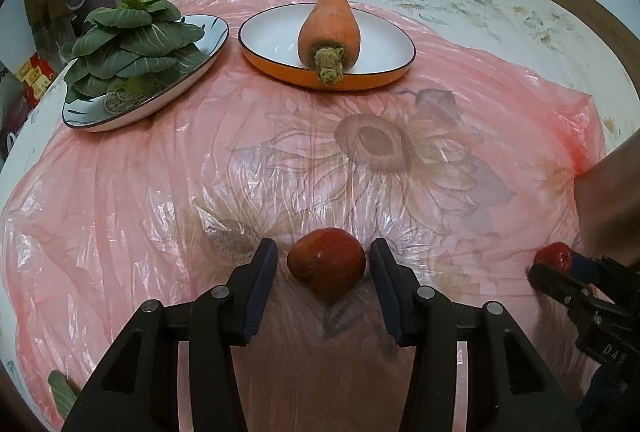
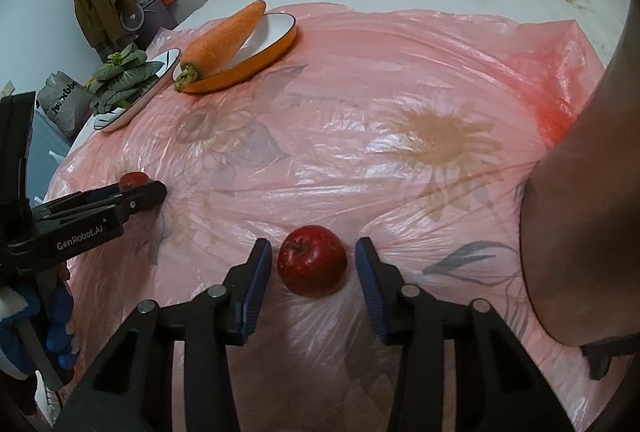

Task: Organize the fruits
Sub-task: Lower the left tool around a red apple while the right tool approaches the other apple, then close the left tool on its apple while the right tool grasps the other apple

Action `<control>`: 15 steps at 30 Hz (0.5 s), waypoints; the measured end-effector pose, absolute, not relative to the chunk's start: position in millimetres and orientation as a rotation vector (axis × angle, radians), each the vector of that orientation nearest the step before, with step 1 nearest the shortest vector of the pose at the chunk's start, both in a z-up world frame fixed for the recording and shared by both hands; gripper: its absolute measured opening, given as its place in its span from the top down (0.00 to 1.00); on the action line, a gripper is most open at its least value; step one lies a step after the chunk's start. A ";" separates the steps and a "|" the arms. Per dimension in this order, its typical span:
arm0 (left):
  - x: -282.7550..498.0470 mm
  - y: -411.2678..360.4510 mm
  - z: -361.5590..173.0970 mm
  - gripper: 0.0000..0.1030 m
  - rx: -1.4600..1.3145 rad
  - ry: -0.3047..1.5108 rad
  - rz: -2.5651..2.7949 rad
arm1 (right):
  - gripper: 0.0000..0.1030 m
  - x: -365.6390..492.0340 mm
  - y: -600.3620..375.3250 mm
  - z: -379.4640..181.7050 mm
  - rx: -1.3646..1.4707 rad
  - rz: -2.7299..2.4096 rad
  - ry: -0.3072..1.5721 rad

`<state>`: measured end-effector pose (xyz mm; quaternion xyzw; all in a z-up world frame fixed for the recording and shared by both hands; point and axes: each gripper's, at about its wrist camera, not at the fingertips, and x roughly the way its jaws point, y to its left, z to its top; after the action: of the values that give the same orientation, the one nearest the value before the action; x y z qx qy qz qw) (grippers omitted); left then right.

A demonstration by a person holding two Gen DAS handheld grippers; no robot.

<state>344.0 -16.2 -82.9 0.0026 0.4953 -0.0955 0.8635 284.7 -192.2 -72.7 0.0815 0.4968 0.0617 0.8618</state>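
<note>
1. The left tool [image 1: 324, 264] points down at a dark red fruit [image 1: 326, 270] lying on the pink plastic sheet [image 1: 160, 191]; its two pads stand either side of the fruit with a thin gap on each side, so it brackets the fruit without pressing on it.
2. The right tool [image 2: 314, 264] straddles a red apple [image 2: 313, 260] in the same way (stem dimple turned up and to the left); narrow gaps show between pads and skin, so nothing is gripped.
3. Both fruits rest on the sheet near its front edge, well apart from each other; the sheet lies over a sunflower-printed bed cover [image 1: 480, 3].
4. At the far side of the sheet stands an orange-walled dish [image 1: 276, 67] carrying a large carrot [image 1: 329, 27], its stalk end jutting over the near rim.
5. Just left of it, a blue-and-white patterned plate [image 1: 120, 111] bears a rosette of dark leafy greens [image 1: 132, 43]; the two dishes sit close, apart.
6. The open stretch of sheet between fruits and dishes carries no objects.
7. A bare forearm [image 2: 580, 211] fills the right edge of the right wrist view.
8. Beyond the bed, a coat [image 2: 96, 3] hangs by the wall.
</note>
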 end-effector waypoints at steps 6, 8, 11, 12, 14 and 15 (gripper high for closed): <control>342.3 -17.6 -84.3 0.61 0.027 1.022 -0.206 | 0.75 285.3 -194.7 -76.0 0.174 0.131 1.050; 341.6 -16.7 -84.1 0.63 0.030 1.018 -0.207 | 0.75 285.6 -195.3 -75.5 0.175 0.133 1.050; 340.4 -15.5 -83.1 0.66 0.032 1.012 -0.214 | 0.77 285.7 -195.6 -74.2 0.168 0.137 1.052; 339.8 -15.5 -82.5 0.70 0.034 1.011 -0.216 | 0.78 285.5 -195.5 -73.3 0.166 0.138 1.052; 339.0 -15.8 -80.8 0.70 0.035 1.009 -0.218 | 0.81 285.3 -195.2 -71.6 0.161 0.138 1.051; 338.8 -15.7 -80.3 0.70 0.036 1.008 -0.217 | 0.82 284.9 -195.0 -70.7 0.158 0.139 1.051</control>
<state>338.8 -15.7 -80.3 0.0171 0.4821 -0.1039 0.8698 284.9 -195.0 -70.7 0.0752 0.5009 0.0662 0.8597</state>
